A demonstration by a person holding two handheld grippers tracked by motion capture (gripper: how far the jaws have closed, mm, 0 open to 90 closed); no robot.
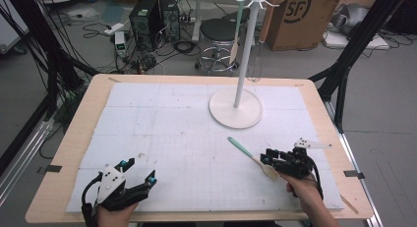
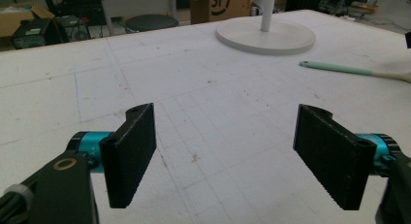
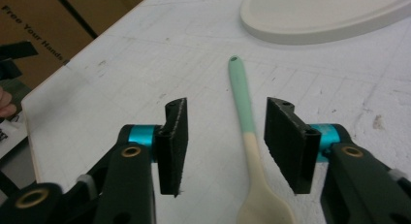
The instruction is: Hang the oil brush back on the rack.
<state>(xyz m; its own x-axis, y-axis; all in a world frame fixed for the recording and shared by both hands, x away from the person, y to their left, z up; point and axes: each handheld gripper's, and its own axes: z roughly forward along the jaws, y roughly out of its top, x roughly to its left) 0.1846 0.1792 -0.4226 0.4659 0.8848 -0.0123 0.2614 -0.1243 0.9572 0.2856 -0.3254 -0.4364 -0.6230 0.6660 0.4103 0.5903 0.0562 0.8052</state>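
Your right gripper [image 3: 223,136] – jaws apart astride the untouched mint-handled spatula [image 3: 249,151]; your left gripper [image 2: 225,153] – wide open, empty.

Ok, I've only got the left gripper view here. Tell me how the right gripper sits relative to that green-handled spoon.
Observer: The right gripper straddles the spoon. Its jaws are open, one on each side, and the pads are clear of it.
Operator: Give me which end faces the gripper.
Observer: The pale wooden bowl end lies nearest the gripper. The green handle points away toward the white stand.
Operator: Report the top of that stand.
Observer: In the high view it ends in a ring of white hooks, and another green-handled utensil hangs from one.
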